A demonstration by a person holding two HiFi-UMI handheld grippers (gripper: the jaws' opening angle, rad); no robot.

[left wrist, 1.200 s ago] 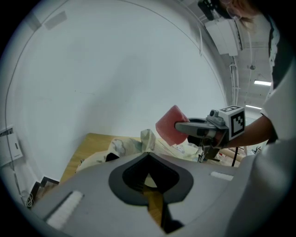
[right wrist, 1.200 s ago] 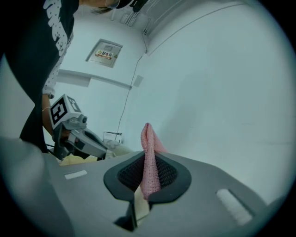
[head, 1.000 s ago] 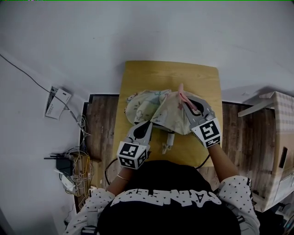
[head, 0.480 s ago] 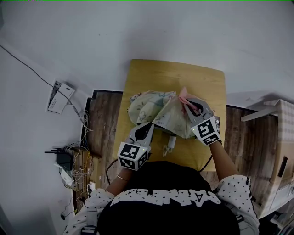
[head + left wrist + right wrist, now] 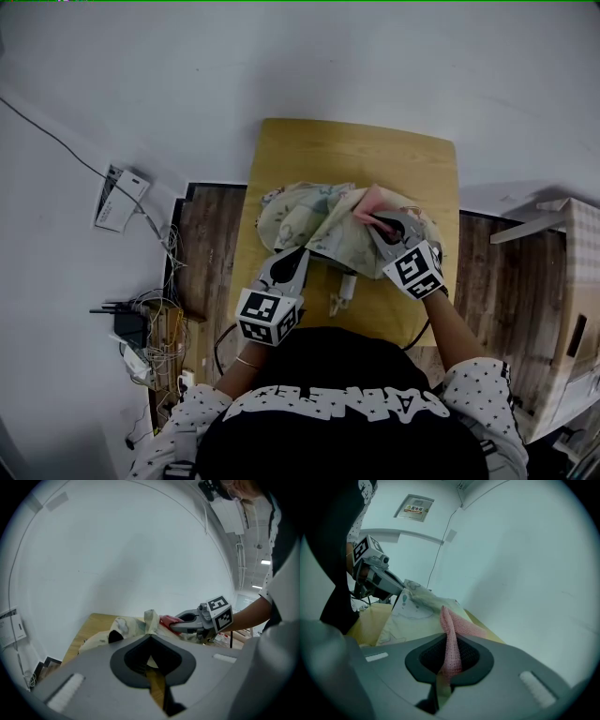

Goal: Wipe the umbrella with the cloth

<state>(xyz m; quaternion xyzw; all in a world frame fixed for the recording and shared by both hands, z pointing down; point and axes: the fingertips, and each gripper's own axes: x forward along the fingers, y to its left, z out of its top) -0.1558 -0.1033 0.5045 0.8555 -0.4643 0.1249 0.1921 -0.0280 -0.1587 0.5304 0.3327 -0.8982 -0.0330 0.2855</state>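
Observation:
A cream patterned umbrella (image 5: 309, 220) lies crumpled on the wooden table (image 5: 375, 155), its pale handle (image 5: 345, 289) pointing toward the near edge. My left gripper (image 5: 302, 251) is shut on the near edge of the canopy, and a fold of the fabric (image 5: 151, 619) pokes up past its tip. My right gripper (image 5: 378, 222) is shut on a pink cloth (image 5: 368, 200), which rests on the right side of the canopy. In the right gripper view the cloth (image 5: 457, 630) runs out of the shut jaws over the umbrella fabric (image 5: 415, 609).
A white wall stands just behind the table. Cables and a router (image 5: 141, 328) lie on the floor at the left, with a white box (image 5: 117, 202) near them. A cardboard box (image 5: 572, 309) stands at the right. The table's far half is bare wood.
My right gripper has come down with the pink cloth onto the umbrella's canopy and rolled a little. The left gripper has kept still on the fabric.

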